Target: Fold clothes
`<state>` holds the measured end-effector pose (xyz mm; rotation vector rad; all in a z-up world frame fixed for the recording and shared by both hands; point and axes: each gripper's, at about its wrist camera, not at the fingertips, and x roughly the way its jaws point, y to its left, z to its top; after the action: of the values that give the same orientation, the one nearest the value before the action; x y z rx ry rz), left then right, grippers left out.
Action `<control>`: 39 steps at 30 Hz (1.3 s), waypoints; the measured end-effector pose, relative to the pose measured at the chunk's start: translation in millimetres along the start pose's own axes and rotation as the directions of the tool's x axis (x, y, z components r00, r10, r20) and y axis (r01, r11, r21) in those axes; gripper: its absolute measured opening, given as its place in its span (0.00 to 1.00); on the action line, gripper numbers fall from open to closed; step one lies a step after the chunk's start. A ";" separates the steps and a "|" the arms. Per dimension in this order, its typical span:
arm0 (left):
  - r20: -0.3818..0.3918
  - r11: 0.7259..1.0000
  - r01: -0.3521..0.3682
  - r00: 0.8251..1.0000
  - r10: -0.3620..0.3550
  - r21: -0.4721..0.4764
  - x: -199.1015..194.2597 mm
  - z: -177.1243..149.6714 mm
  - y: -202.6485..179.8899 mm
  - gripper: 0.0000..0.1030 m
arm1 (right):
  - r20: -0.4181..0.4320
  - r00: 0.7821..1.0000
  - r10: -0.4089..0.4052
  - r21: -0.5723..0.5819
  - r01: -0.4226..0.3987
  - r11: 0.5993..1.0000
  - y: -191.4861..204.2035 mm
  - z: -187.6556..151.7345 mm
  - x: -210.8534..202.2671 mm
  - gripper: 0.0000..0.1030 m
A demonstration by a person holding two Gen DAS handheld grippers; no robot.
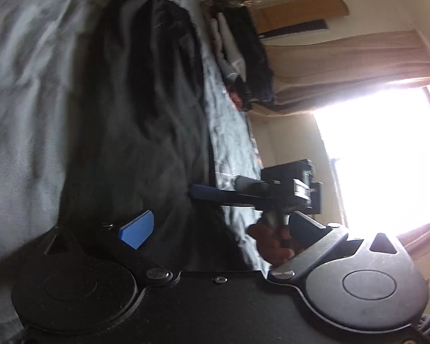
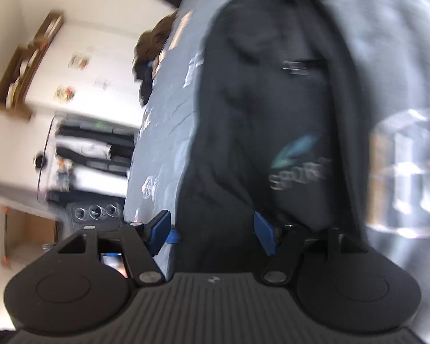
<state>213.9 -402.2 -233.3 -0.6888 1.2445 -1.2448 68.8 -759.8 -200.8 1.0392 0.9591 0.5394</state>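
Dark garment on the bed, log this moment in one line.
dark garment: spread on bed | left tool: open | right tool: open, astride garment edge

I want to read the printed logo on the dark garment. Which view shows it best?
The right wrist view: the pale logo sits on the dark garment just ahead of that claw, though motion blur smears the letters. The left wrist view shows the garment only as plain dark folds on the bed, no print visible.
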 end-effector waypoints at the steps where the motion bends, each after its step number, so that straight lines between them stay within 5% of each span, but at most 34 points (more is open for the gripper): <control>1: 0.002 1.000 0.000 1.000 0.000 -0.003 -2.3 1.5 -1.2 0.87 | 0.011 1.000 0.008 -0.003 -0.008 1.000 -1.9 -2.8 -6.2 0.62; 4: 0.050 0.999 0.035 0.998 -0.036 0.010 -20.2 7.2 -18.7 1.00 | 0.026 1.000 0.014 -0.004 -0.014 1.000 6.1 -5.2 -15.8 0.62; 7: 0.039 0.994 0.097 0.994 -0.099 0.042 -17.6 18.8 -35.3 1.00 | 0.053 0.995 0.080 -0.057 -0.077 0.995 28.2 -0.6 -19.4 0.63; 11: -0.007 0.996 0.076 0.997 -0.075 0.053 3.3 29.3 -40.2 1.00 | 0.039 0.996 0.086 -0.082 -0.083 0.993 30.9 3.4 -2.9 0.65; 14: -0.045 1.000 0.002 0.999 0.000 0.026 25.7 33.5 -17.2 0.99 | 0.014 0.998 0.058 -0.051 -0.058 0.997 11.7 3.2 9.3 0.65; 16: -0.049 1.000 0.016 0.999 -0.017 -0.013 29.7 40.2 1.0 0.96 | 0.005 0.998 0.055 -0.050 -0.055 0.997 4.9 3.2 8.5 0.64; 24: 0.037 0.998 -0.061 0.997 0.062 -0.020 12.2 95.7 5.4 0.93 | -0.021 0.999 0.047 -0.068 -0.048 0.997 -3.3 3.2 6.1 0.64; 27: 0.037 0.998 -0.057 0.998 0.056 0.020 17.6 106.4 -13.2 0.98 | -0.015 0.999 0.040 -0.076 -0.041 0.996 2.7 1.6 0.7 0.65; 32: -0.040 0.992 0.039 0.999 -0.034 0.122 48.9 101.7 -58.5 1.00 | -0.005 0.996 0.091 -0.097 -0.091 0.991 25.5 -17.0 -13.6 0.66; 39: -0.240 0.988 0.109 0.967 -0.081 0.107 94.9 51.7 -60.1 1.00 | -0.174 0.972 0.157 -0.110 -0.177 0.978 51.1 -74.4 -8.1 0.66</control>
<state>230.7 -518.4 -194.5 -0.5296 1.3292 -1.5018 3.3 -708.5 -164.8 0.9786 0.9740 0.8257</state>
